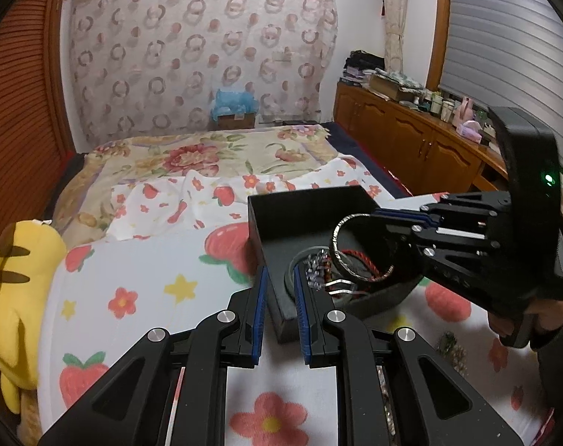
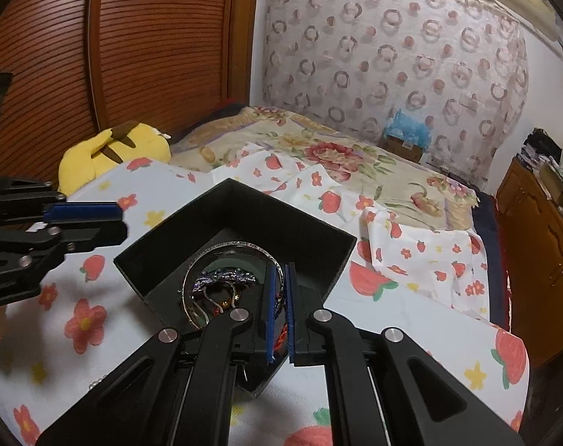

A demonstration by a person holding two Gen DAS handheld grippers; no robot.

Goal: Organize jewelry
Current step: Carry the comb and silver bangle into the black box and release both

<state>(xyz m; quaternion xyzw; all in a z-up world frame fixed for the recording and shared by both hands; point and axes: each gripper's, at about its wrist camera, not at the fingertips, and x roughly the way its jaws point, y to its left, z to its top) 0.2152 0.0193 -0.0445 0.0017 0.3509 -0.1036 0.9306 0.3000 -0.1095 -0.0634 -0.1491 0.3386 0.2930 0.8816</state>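
Right tool: jaws nearly closed, clamped on the rim of a silver bangle, held upright over the interior of the black box. Left tool: jaws slightly apart with the near-left wall of the box in the gap between them; whether the pads press on it cannot be told. Below the right tool, inside the box: a sparkly hair ornament, a red cord bracelet, wavy metal pieces. Box rests on the strawberry-print bedsheet. Left of the left tool: yellow plush toy.
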